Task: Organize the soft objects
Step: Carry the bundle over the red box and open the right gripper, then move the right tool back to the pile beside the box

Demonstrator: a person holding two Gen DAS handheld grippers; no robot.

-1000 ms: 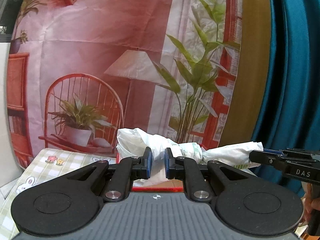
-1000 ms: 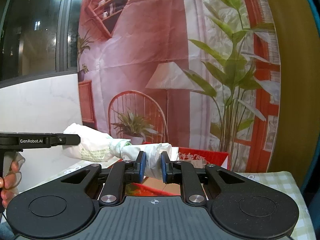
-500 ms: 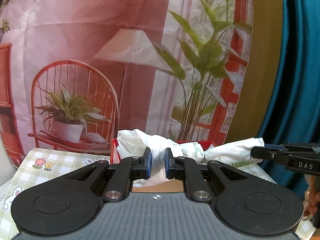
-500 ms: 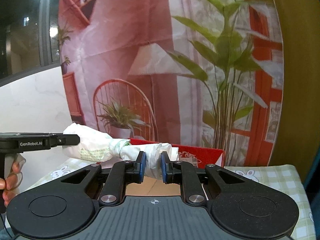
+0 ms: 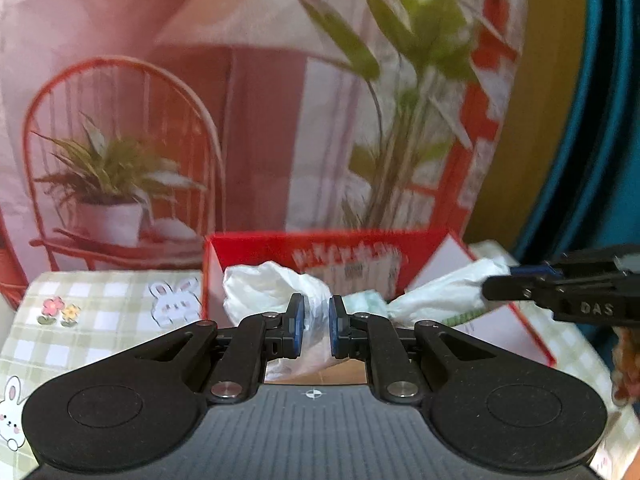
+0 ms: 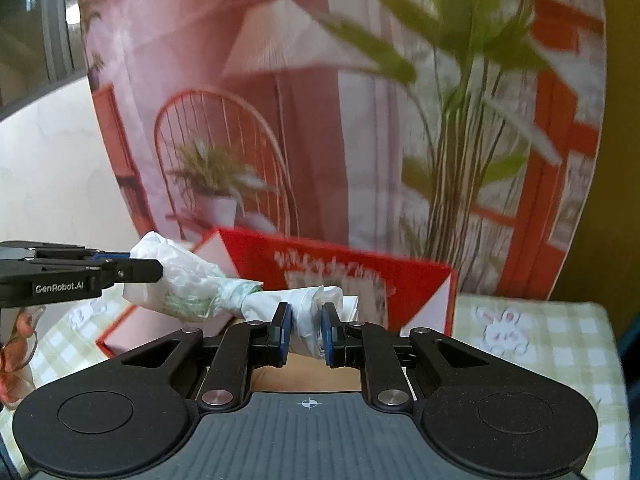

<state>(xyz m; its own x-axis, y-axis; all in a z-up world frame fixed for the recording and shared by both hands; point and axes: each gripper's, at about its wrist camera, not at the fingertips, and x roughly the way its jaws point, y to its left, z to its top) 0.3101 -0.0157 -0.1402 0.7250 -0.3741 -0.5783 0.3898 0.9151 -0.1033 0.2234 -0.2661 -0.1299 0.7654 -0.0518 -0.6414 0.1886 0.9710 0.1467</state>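
A white plastic bag (image 5: 272,284) with green print, twisted in its middle, is stretched between both grippers over an open red box (image 5: 352,258). My left gripper (image 5: 314,326) is shut on one end of the bag. My right gripper (image 6: 305,334) is shut on the other end of the bag (image 6: 308,304). In the left wrist view the right gripper (image 5: 516,280) comes in from the right edge, pinching the bag's tip. In the right wrist view the left gripper (image 6: 132,266) enters from the left, and the red box (image 6: 400,280) lies just behind the bag.
The box stands on a green checked tablecloth (image 5: 92,320) with rabbit and flower prints. A printed backdrop (image 5: 240,100) of a chair, a lamp and plants hangs close behind. A teal curtain (image 5: 600,120) is at the right, a pale wall (image 6: 52,168) at the left.
Both grippers have moved forward and down with the bag held between them. The red box and the tablecloth now fill more of both views and the bag sits lower over the box.
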